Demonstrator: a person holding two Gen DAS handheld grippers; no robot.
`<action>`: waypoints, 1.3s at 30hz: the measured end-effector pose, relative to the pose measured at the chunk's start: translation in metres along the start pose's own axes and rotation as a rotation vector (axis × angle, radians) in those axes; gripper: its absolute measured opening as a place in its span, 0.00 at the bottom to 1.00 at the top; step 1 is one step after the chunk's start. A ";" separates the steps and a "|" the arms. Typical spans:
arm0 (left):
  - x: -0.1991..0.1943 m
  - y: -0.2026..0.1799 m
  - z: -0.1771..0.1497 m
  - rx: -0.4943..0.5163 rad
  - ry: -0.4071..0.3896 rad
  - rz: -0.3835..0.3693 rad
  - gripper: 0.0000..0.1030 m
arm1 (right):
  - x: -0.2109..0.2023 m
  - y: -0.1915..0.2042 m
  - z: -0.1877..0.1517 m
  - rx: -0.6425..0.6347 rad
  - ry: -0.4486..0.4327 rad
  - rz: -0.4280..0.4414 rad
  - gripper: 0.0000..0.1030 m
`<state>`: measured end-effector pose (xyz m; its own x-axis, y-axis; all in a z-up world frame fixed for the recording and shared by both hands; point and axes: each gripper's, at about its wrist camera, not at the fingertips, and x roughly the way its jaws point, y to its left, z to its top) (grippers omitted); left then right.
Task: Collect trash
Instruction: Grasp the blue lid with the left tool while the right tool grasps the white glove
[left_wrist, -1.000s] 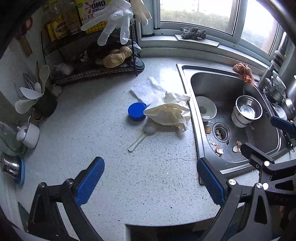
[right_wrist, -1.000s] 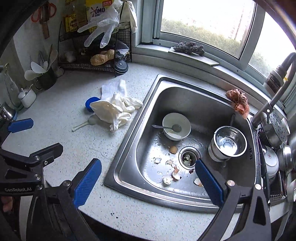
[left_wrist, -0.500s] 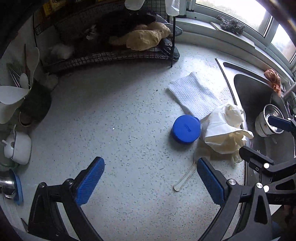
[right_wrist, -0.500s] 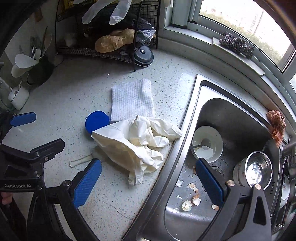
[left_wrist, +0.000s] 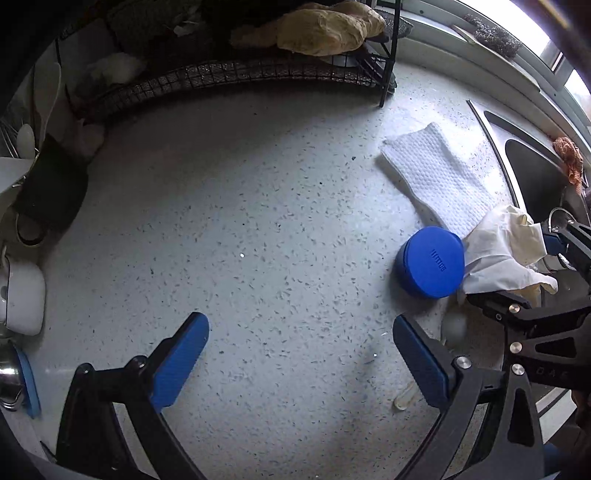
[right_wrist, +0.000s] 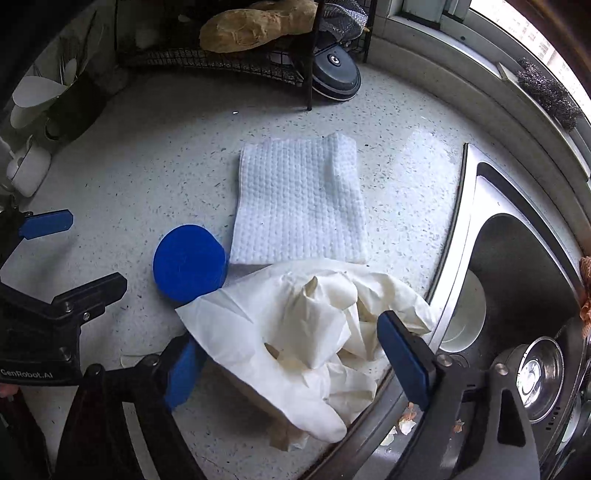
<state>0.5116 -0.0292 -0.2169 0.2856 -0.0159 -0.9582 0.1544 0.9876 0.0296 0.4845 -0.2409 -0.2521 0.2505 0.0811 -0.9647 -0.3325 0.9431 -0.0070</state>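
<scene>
1. Crumpled cream gloves lie on the speckled counter, touching the sink at its left rim and partly hanging over it.
2. Your right gripper points down over the gloves with a finger on either side of the heap; its jaws are closing, the gloves are between them, and the blue pads do not yet press the material.
3. Your left gripper hangs over bare counter, further from the sink than the gloves, its jaws spread wide with nothing between them.
4. Blue round lid sits just beside the gloves on the side away from the sink, its edge tucked under them.
5. White waffle cloth lies flat beyond the gloves, left of the sink rim, its near edge covered by them.
6. Eggshell bits lie inside the sink near the front rim, beside a white bowl and a steel cup.
</scene>
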 end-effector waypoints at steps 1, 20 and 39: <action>0.001 0.000 0.000 0.003 0.001 -0.005 0.96 | -0.001 0.002 -0.001 -0.005 -0.012 -0.003 0.70; -0.015 -0.044 0.014 0.120 -0.036 -0.103 0.96 | -0.057 -0.014 -0.044 0.148 -0.145 -0.015 0.06; 0.022 -0.082 0.039 0.256 -0.022 -0.110 0.42 | -0.040 -0.048 -0.053 0.262 -0.105 0.004 0.06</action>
<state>0.5424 -0.1170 -0.2292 0.2738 -0.1269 -0.9534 0.4184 0.9083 -0.0008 0.4417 -0.3064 -0.2269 0.3469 0.1049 -0.9320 -0.0909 0.9928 0.0779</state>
